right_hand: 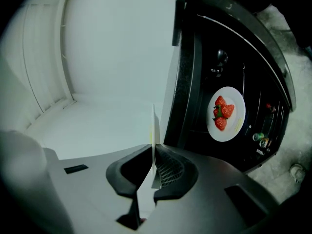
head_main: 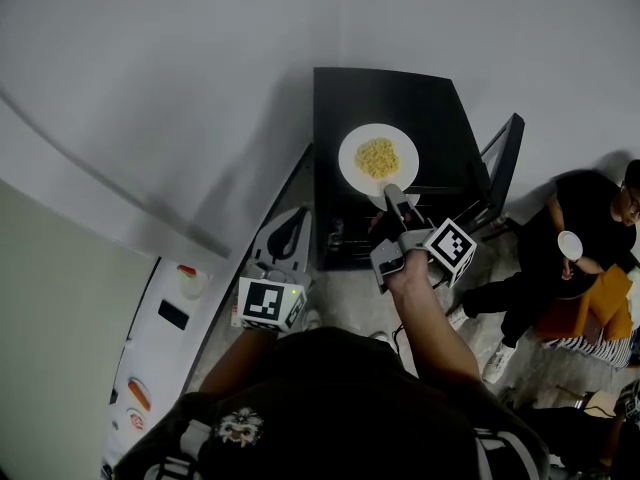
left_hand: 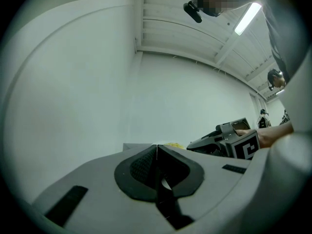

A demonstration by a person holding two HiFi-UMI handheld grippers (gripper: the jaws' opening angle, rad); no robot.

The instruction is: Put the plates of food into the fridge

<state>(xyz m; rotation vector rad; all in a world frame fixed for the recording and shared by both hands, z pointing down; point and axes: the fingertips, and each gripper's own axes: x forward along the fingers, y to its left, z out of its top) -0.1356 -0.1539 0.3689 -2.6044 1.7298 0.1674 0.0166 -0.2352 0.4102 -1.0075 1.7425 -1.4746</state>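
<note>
One strawberry plate (right_hand: pixel 225 113) already sits in the open fridge (right_hand: pixel 204 43). The right gripper (head_main: pixel 393 194) pinches the rim of the noodle plate (head_main: pixel 378 158), above the fridge top, yet to go in. The left gripper (left_hand: pixel 157 150) is closed, empty

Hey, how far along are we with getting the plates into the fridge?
Done: the strawberry plate sits inside the fridge. In hand: the right claw grips the noodle plate over the fridge's top. Still to go: that plate, plus dishes waiting on the counter. The left claw is shut, empty.
</note>
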